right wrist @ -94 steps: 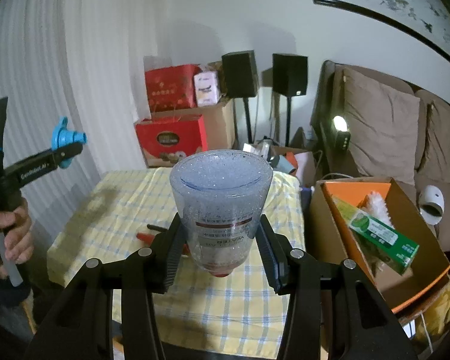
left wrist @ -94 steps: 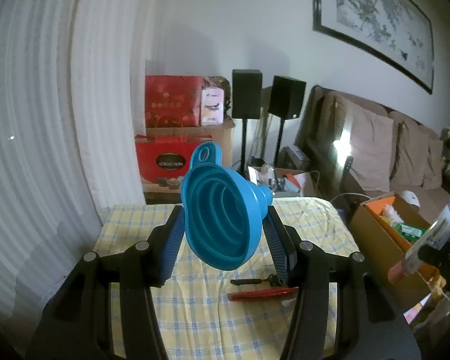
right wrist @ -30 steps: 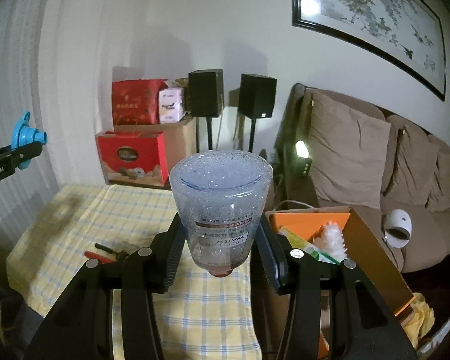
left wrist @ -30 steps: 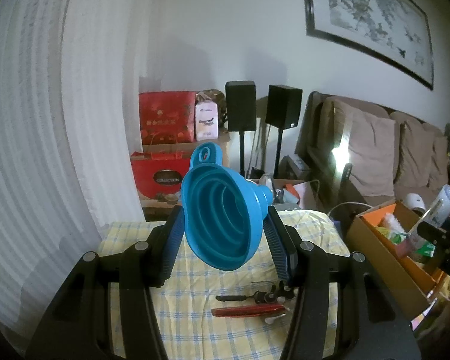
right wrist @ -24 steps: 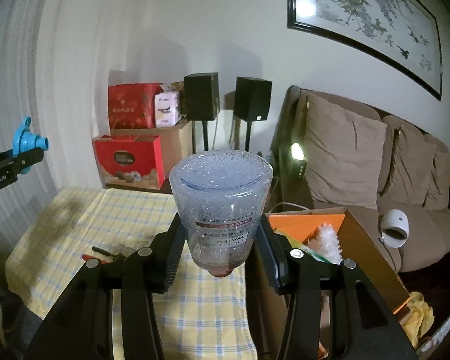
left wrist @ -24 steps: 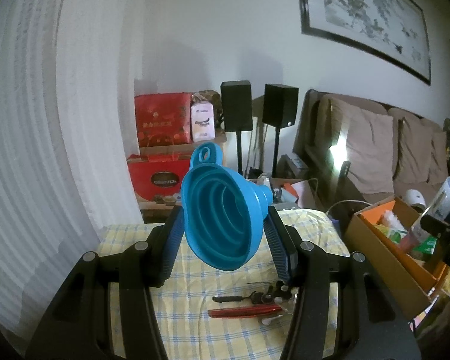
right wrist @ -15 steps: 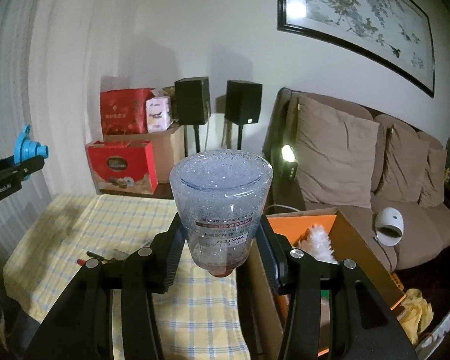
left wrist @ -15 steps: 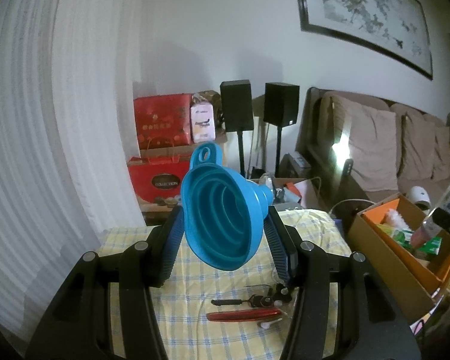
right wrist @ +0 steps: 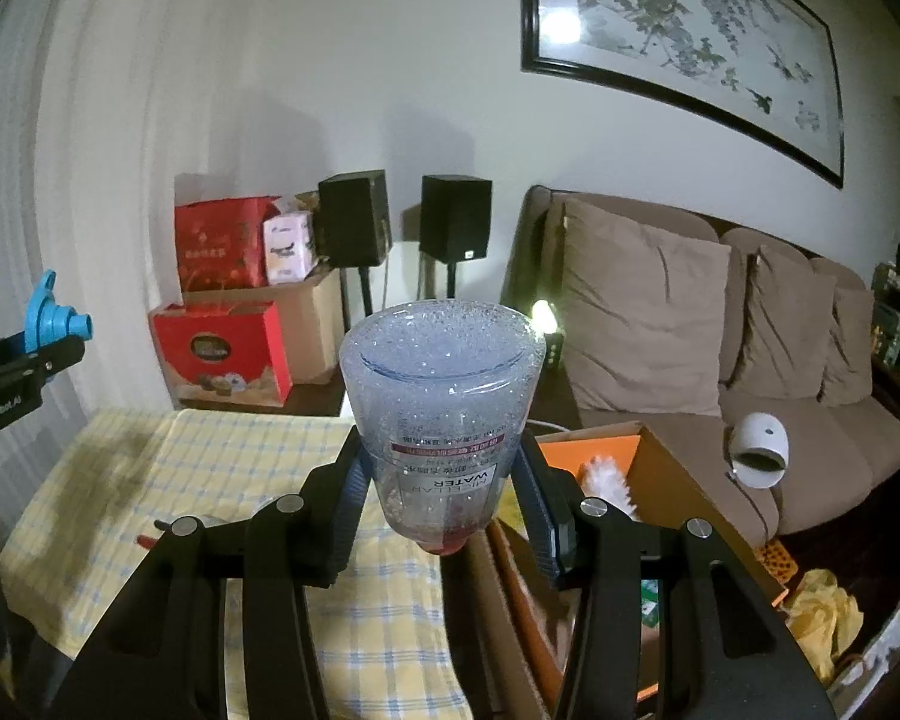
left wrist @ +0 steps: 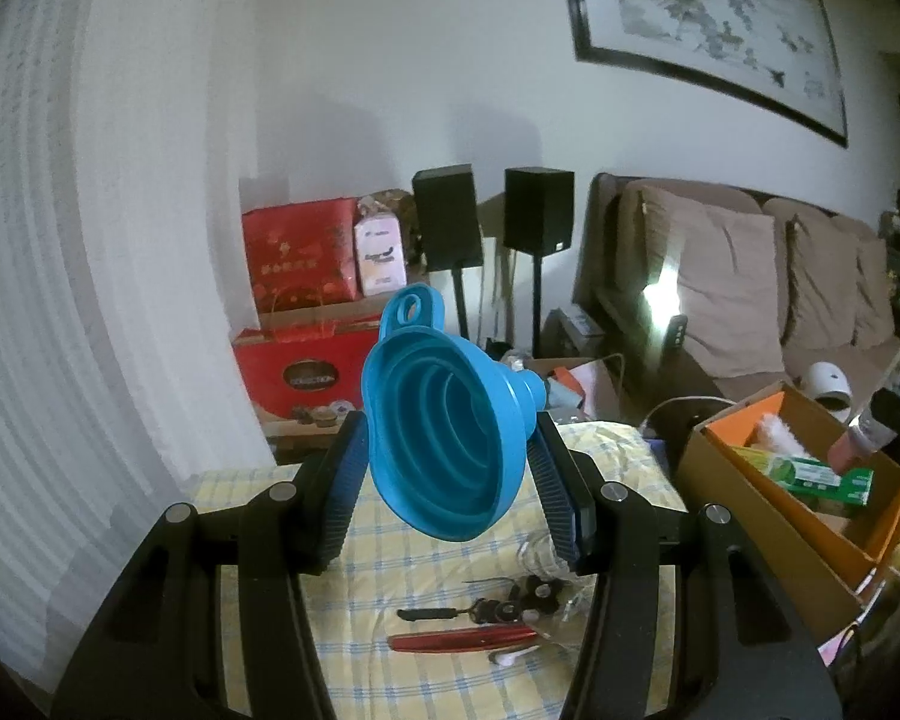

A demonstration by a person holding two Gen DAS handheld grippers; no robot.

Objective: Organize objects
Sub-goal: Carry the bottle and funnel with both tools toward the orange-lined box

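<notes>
**Two grippers, each holding one object above a table**

The left gripper (left wrist: pixel 453 483) clamps a blue funnel (left wrist: pixel 447 438), wide mouth toward the camera. The right gripper (right wrist: pixel 441 495) grips a clear bottle (right wrist: pixel 441 414), upside down, red cap lowest. Below lies a yellow checked tablecloth (left wrist: pixel 384 588) with red-handled pliers (left wrist: pixel 462 641). Beside the table stands an open cardboard box (right wrist: pixel 678 504) holding a white brush (right wrist: pixel 607 480).

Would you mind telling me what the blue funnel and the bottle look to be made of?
The blue funnel: probably silicone, matte, with stepped collapsible rings. The bottle: clear, glossy plastic, apparently; foamy liquid shows through its wall.
</notes>
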